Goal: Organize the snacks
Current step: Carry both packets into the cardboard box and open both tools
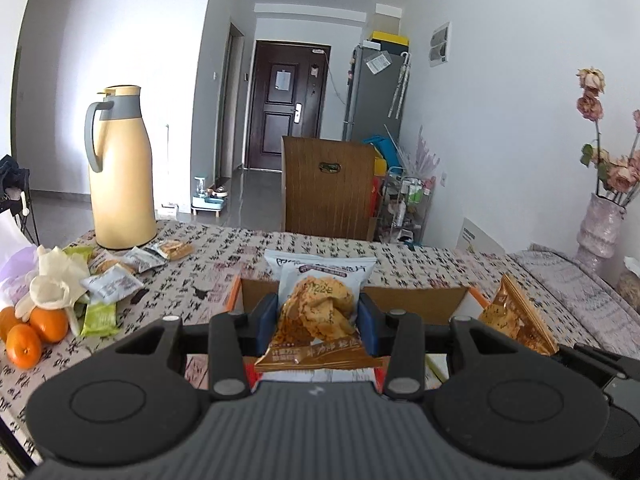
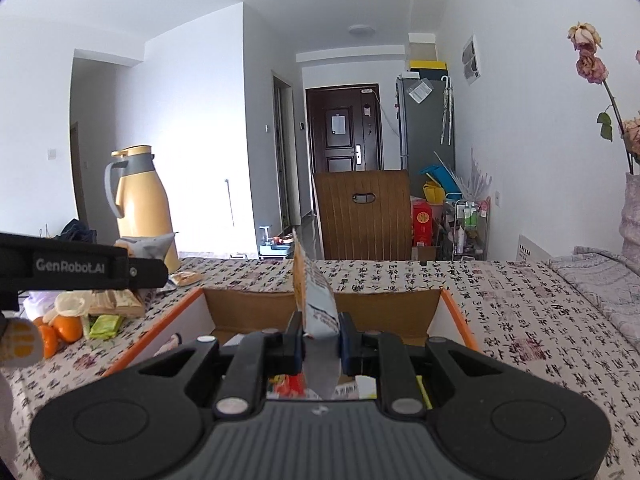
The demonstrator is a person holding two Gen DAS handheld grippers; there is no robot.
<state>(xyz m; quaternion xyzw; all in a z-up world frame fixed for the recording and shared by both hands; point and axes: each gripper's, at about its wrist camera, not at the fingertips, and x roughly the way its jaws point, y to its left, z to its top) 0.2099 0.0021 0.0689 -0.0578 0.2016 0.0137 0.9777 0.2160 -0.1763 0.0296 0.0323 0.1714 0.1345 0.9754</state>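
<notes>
Both tongs were loaded: your left gripper clamped a puffed crisp packet by its sides, and your right gripper was pinched tight on a second packet held edge-on, standing upright between the pads. You held both above the orange-rimmed cardboard box on the patterned tablecloth. By my reading you were partway through: a few wrappers already lay on the box floor below the right tongs, while a heap of loose snack packets waited at the left beside the oranges and the yellow thermos jug. Nothing stood between either packet and the box mouth, and its far wall sat just ahead of you. Your two tools were close side by side, so I judged the tight spot to be between them, not at the box walls.
</notes>
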